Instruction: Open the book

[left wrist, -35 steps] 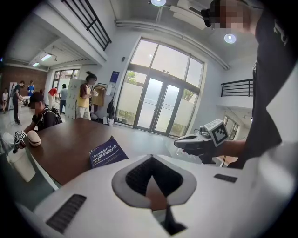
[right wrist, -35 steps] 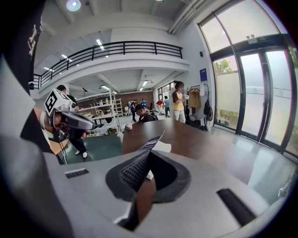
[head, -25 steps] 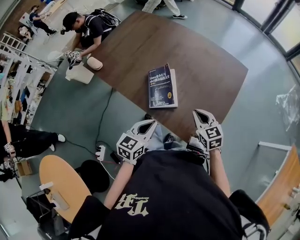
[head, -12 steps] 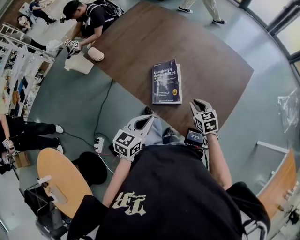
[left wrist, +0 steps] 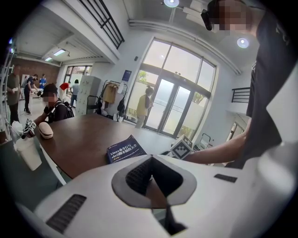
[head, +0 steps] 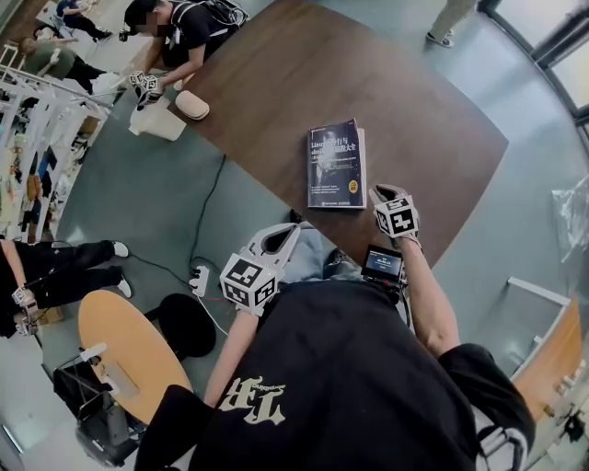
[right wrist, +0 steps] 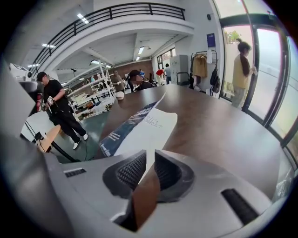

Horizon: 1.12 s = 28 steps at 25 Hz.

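Standing in a glazed hall (left wrist: 167, 107), brown table (head: 304, 83) bears book (head: 336, 164); right claw (right wrist: 150, 155) ajar; left claw (left wrist: 150, 160) closed.

Bright, even daylight pours in through tall glass doors (left wrist: 174, 109), washed out almost to white. Round ceiling lamps (left wrist: 171, 3) add small glare spots. The brown tabletop (right wrist: 219, 125) shows a soft sheen and only faint shadows. Both gripper views bulge fisheye-style inside black rounded corners; the head view bends straight edges too. Nearest the lens, the left gripper (left wrist: 151, 158) and right gripper (right wrist: 150, 151) look soft.
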Each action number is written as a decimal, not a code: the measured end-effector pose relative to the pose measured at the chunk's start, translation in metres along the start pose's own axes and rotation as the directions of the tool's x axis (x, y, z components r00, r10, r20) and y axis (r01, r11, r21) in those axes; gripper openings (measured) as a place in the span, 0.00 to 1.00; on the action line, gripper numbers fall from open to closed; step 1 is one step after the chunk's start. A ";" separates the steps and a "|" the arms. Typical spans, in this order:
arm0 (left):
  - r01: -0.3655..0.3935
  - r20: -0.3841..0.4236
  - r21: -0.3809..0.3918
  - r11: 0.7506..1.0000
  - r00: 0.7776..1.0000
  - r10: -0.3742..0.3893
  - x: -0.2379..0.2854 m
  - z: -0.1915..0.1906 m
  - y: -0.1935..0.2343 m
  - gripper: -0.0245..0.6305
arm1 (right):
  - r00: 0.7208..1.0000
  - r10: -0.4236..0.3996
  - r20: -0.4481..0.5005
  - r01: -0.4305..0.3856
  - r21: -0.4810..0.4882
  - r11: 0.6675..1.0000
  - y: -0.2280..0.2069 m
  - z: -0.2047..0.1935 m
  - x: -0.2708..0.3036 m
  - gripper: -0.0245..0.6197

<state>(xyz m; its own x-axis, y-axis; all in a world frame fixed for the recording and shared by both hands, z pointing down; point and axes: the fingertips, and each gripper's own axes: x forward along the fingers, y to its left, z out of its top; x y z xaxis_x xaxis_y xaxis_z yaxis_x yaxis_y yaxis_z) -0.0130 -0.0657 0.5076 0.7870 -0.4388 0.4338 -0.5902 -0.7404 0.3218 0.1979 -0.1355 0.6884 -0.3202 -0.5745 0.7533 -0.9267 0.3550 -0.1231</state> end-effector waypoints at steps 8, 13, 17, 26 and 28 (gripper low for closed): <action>-0.022 -0.008 -0.016 1.000 1.000 0.022 0.001 0.009 0.028 0.05 | 0.997 0.072 -0.006 -0.071 0.047 0.996 0.010 0.018 0.043 0.02; -0.016 -0.010 -0.019 1.000 1.000 0.016 0.007 0.016 0.037 0.05 | 0.988 0.150 0.025 -0.151 0.045 0.988 0.039 0.039 0.054 0.02; -0.010 -0.005 -0.017 1.000 1.000 0.010 0.012 0.025 0.042 0.05 | 0.978 0.205 0.034 -0.205 0.000 0.979 0.062 0.053 0.056 0.02; -0.005 0.011 -0.027 1.000 1.000 0.006 0.014 0.039 0.067 0.05 | 0.956 0.291 0.037 -0.290 -0.045 0.956 0.107 0.082 0.074 0.02; -0.006 0.011 -0.030 1.000 1.000 0.007 0.014 0.040 0.070 0.05 | 0.950 0.309 0.032 -0.307 -0.063 0.950 0.116 0.084 0.077 0.02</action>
<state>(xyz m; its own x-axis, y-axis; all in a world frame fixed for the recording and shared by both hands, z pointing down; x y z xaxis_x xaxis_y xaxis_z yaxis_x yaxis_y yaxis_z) -0.0360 -0.1443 0.5022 0.7849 -0.4490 0.4269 -0.6002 -0.7221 0.3441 0.0496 -0.2004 0.6781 -0.5973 -0.4601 0.6570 -0.7695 0.5596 -0.3077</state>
